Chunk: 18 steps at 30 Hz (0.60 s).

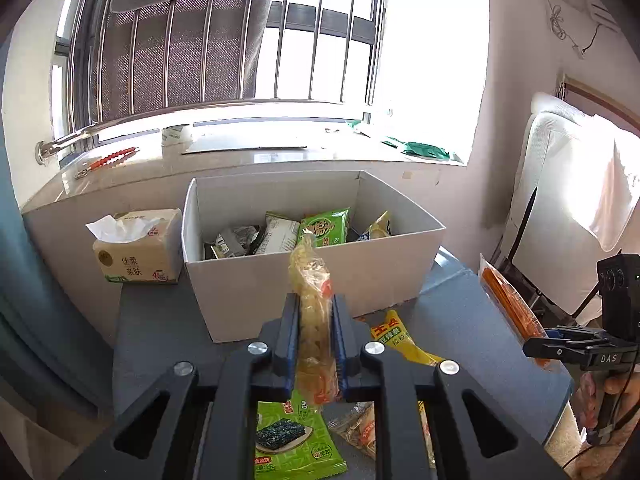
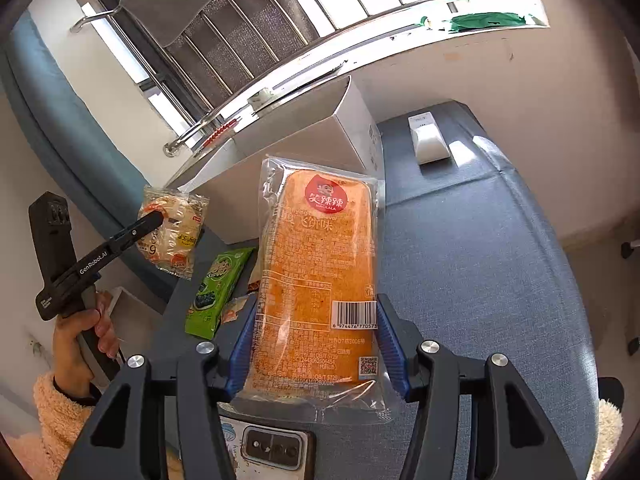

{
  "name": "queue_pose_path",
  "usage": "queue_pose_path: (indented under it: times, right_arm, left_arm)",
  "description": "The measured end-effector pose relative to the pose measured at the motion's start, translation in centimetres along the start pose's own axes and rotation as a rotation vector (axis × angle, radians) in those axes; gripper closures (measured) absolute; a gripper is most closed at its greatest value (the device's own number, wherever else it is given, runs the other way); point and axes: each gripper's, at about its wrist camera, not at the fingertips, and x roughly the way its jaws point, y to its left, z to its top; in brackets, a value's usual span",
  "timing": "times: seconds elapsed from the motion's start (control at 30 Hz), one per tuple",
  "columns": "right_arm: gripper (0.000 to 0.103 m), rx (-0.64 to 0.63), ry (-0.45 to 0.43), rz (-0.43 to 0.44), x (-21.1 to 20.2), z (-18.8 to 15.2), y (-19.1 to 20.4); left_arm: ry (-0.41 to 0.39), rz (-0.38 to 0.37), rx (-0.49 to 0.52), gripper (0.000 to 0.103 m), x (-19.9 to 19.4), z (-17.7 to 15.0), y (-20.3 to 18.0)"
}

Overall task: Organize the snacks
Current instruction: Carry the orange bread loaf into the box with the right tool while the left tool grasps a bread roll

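My left gripper is shut on a clear yellowish snack packet, held edge-on above the table in front of the white cardboard box. The box holds several snack packs, among them a green one. The right wrist view shows this packet in the left gripper. My right gripper is shut on a large orange snack pack with a red logo, held up over the table; it also shows at the right of the left wrist view.
A green seaweed pack, a yellow pack and a small clear packet lie on the grey-blue table. A tissue pack stands left of the box. A phone and a white device lie on the table.
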Motion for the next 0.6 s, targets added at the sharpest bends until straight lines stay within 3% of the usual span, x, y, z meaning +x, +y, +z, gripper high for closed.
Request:
queue_pose_path:
  times: [0.27, 0.43, 0.6]
  right_arm:
    - [0.043, -0.117, -0.077, -0.029, 1.1, 7.3, 4.8]
    - [0.043, -0.149, -0.092, -0.068, 4.7, 13.7, 6.5]
    - [0.043, -0.163, -0.048, -0.174, 9.8, 18.4, 6.2]
  left_arm:
    - [-0.115, -0.012, -0.050, 0.086, -0.7, 6.4, 2.8]
    - [-0.120, -0.001, -0.081, 0.086, 3.3, 11.3, 5.2]
    - [-0.082, 0.073, -0.068, 0.086, 8.3, 13.8, 6.1]
